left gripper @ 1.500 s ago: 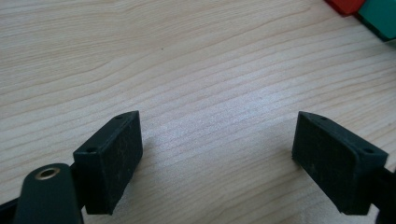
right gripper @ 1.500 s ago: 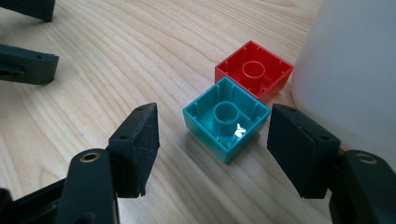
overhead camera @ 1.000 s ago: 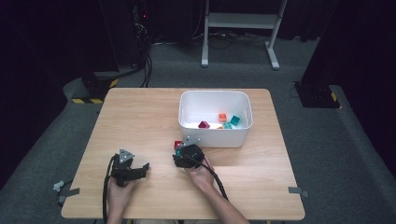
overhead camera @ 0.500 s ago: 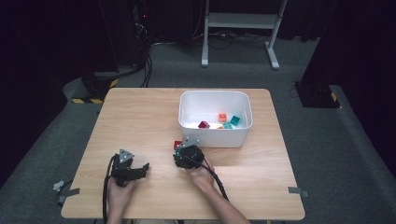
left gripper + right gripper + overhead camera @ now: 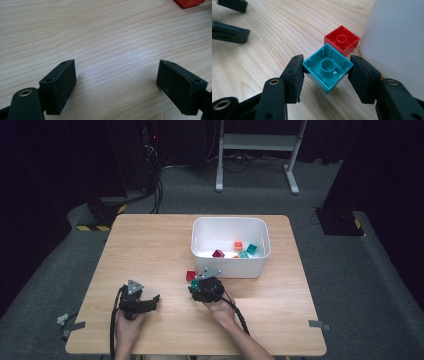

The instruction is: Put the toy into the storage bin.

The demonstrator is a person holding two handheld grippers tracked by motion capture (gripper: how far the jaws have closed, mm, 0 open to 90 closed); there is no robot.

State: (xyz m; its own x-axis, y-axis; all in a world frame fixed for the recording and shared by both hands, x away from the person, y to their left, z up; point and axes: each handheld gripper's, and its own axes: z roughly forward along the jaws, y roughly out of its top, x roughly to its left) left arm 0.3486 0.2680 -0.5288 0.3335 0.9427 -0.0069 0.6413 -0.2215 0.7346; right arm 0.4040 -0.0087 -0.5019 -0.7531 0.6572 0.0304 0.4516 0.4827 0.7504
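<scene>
- High view: a person's two hands come in from the near edge of the wooden table, one set of tongs in each.
- The right gripper has its jaws closed on a teal block, one pad against each side; the jaws have just been closing around it. The block is turned hollow side up, just in front of the white bin.
- In the high view the right gripper sits near the bin's front wall, with the teal block at its tip.
- A red block, also hollow side up, lies on the table touching or just behind the teal one, close to the bin wall. From above the red block shows just left of the gripper.
- The left gripper stands with its jaws wide, only bare table between them. From above, the left gripper rests low on the table, well apart from the bin.
- Inside the bin lie several small blocks: dark red, orange and teal ones.
</scene>
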